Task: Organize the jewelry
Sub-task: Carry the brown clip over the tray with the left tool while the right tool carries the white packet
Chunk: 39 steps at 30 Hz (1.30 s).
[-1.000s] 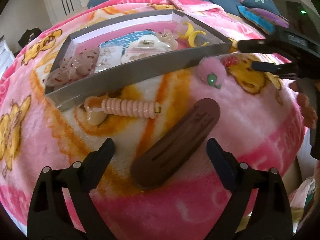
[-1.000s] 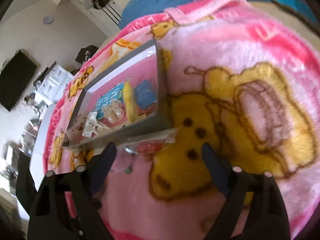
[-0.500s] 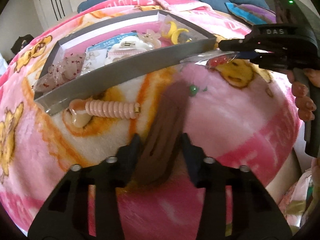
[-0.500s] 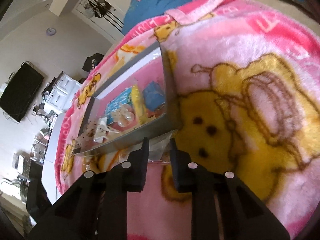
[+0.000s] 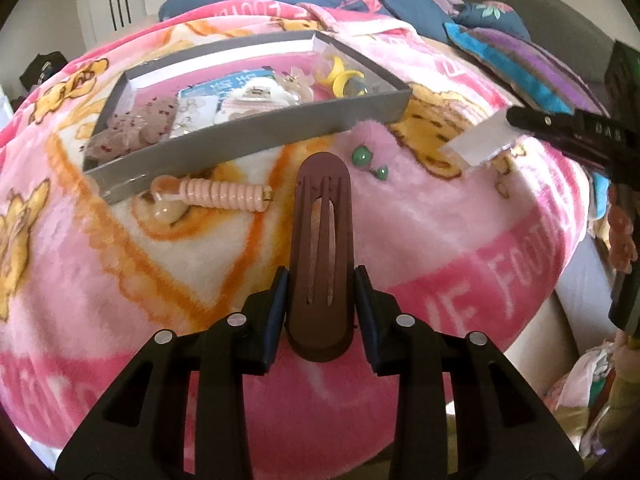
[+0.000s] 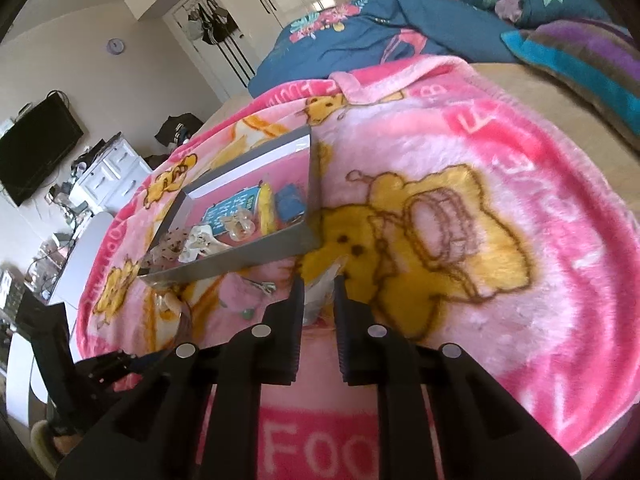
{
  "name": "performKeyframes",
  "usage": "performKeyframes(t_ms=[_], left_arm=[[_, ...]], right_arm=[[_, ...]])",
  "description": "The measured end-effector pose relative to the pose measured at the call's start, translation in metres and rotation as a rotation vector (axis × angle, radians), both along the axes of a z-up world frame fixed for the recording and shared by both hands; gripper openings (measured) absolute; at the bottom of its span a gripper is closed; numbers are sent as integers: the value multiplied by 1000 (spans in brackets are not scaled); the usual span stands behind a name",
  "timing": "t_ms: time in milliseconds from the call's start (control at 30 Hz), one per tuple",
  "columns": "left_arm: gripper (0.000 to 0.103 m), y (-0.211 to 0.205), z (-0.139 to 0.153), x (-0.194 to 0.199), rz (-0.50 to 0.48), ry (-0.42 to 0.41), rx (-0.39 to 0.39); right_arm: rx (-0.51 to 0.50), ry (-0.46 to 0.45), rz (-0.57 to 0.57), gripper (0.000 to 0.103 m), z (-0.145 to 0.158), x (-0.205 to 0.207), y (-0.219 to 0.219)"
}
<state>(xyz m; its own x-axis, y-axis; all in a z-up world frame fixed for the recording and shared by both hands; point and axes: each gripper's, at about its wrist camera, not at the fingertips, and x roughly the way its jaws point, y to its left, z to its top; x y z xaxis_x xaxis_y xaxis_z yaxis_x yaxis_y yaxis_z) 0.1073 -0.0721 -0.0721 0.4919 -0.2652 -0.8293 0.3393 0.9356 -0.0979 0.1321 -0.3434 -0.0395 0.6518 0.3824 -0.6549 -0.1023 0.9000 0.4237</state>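
My left gripper (image 5: 321, 277) is shut on a long brown hair clip (image 5: 322, 236), which sticks out forward above the pink blanket. Beyond it a grey tray (image 5: 248, 140) holds several trinkets. A pink coiled hair piece (image 5: 224, 192) and a pair of green earrings (image 5: 362, 156) lie on the blanket in front of the tray. My right gripper (image 6: 319, 285) is closing its jaws on a small clear packet (image 6: 322, 294), held just off the blanket by the tray's near corner (image 6: 312, 240). In the left wrist view that packet (image 5: 478, 148) hangs from the right gripper's tips (image 5: 516, 118).
A pink cartoon blanket (image 5: 460, 248) covers the bed. A blue floral duvet (image 6: 380, 28) and a striped pillow (image 6: 580, 56) lie at the far side. A person's hand (image 5: 620, 236) holds the right gripper's handle. The bed edge drops off at the right.
Both grippers went from open to shut. The left one took hold of the brown clip and raised it lengthwise. The right one pinched the clear packet by the tray corner and lifted it.
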Motion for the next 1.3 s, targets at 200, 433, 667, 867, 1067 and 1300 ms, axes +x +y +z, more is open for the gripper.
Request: performKeyframes(t_ms=[200, 433, 667, 867, 1067, 1300], left_arm=[[25, 15, 25, -8, 39, -39, -33], [25, 44, 51, -9, 124, -76, -52], [25, 73, 72, -2, 195, -114, -63], [25, 89, 85, 7, 231, -141, -68], [25, 97, 97, 24, 251, -165, -70], [25, 97, 104, 45, 257, -181, -71]], right_arm=[[1, -38, 23, 13, 17, -12, 5], [0, -86, 71, 13, 40, -14, 25], [0, -134, 137, 13, 64, -4, 54], [1, -162, 186, 13, 77, 13, 81], [-1, -189, 219, 13, 86, 27, 101], [-2, -212, 234, 13, 95, 44, 113]])
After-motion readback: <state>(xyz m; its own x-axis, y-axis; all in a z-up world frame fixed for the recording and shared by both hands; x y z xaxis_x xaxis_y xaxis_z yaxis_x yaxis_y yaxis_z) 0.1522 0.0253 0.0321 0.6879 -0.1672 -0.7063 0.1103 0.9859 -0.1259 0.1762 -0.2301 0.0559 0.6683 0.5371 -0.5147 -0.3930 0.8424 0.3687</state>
